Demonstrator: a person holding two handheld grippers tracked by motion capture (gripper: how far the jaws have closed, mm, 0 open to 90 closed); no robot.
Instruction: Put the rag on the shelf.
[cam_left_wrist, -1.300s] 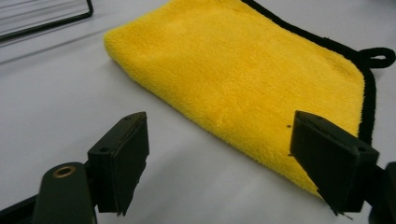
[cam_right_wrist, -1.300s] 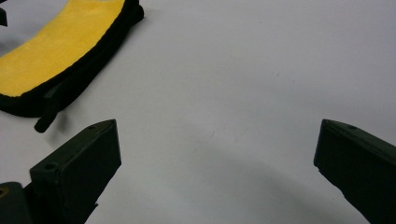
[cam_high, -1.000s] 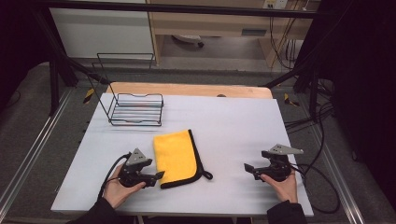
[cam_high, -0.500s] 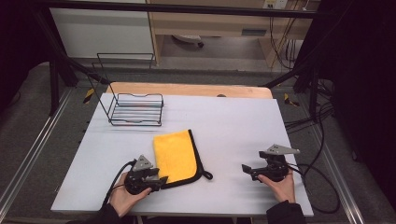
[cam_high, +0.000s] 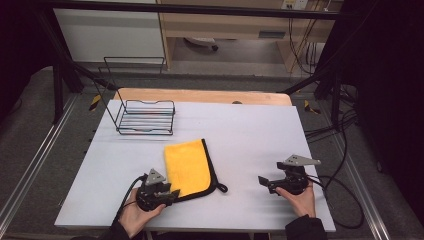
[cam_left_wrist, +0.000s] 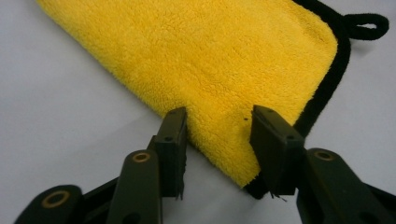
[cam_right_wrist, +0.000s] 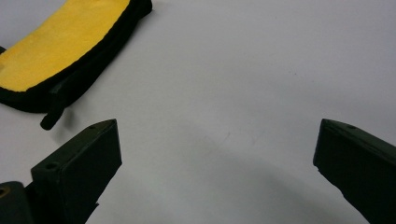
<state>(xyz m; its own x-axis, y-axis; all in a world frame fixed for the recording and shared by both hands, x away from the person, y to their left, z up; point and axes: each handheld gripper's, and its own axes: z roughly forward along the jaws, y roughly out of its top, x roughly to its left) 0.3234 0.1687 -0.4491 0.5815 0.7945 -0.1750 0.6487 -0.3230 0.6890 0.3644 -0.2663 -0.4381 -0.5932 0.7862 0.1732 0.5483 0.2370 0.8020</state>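
A: What did we have in front of us?

B: We had a pale grey table (cam_high: 240, 130) with a wire rack (cam_high: 145, 117) at its far left. Our left gripper (cam_left_wrist: 217, 135) sat at the near corner of the yellow cloth (cam_high: 187, 166), jaws parted and straddling that corner, not yet closed on it.

A: And the cloth itself?

B: It lay flat near the table's front middle, black-edged, its loop (cam_high: 221, 188) pointing to the right. Well apart to the right, we held our right gripper (cam_high: 262, 181) low over bare table, jaws wide apart and gripping nothing.
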